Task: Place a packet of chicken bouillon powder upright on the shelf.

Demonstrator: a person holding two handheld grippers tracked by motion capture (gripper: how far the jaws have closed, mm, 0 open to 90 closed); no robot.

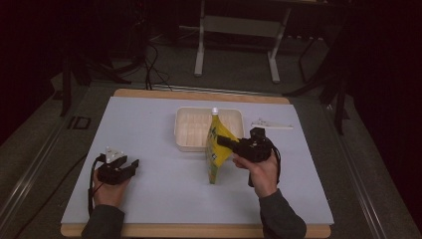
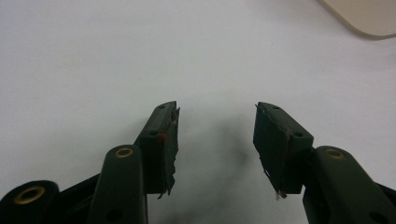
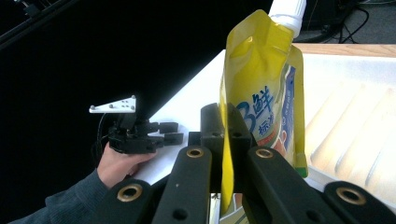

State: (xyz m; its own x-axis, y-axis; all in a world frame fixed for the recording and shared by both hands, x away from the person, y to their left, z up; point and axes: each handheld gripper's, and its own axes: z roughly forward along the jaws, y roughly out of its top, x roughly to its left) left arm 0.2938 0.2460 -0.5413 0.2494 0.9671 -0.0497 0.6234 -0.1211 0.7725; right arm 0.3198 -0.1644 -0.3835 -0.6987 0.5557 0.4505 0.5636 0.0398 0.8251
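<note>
Forearms in dark sleeves come in closest to the camera at the bottom of the high view, one hand on each gripper. Biggest thing after that is the pale blue-white worktop (image 1: 149, 124) on its wooden board, with dark floor, cables and a metal stand frame behind it. Next down in size is the cream tray (image 1: 186, 129) with its ribbed bottom, sitting near the middle toward the far side. Just in front of it, overlapping its near edge from this angle, the yellow spout pouch (image 1: 217, 149) stands upright with its white cap (image 1: 215, 111) on top and blue printing on the side. The right gripper (image 1: 225, 143) has its fingers clamped on the pouch's edge, about mid-height; in the right gripper view you can see the yellow film pinched flat between the two black fingers (image 3: 212, 128). The left gripper (image 1: 130, 165) is well apart from all that, resting low on the left side of the worktop, fingers spread wide with nothing between them but bare surface. Smallest bit: a white three-cornered plate (image 1: 271, 124) lying flat on the worktop right of the tray.
</note>
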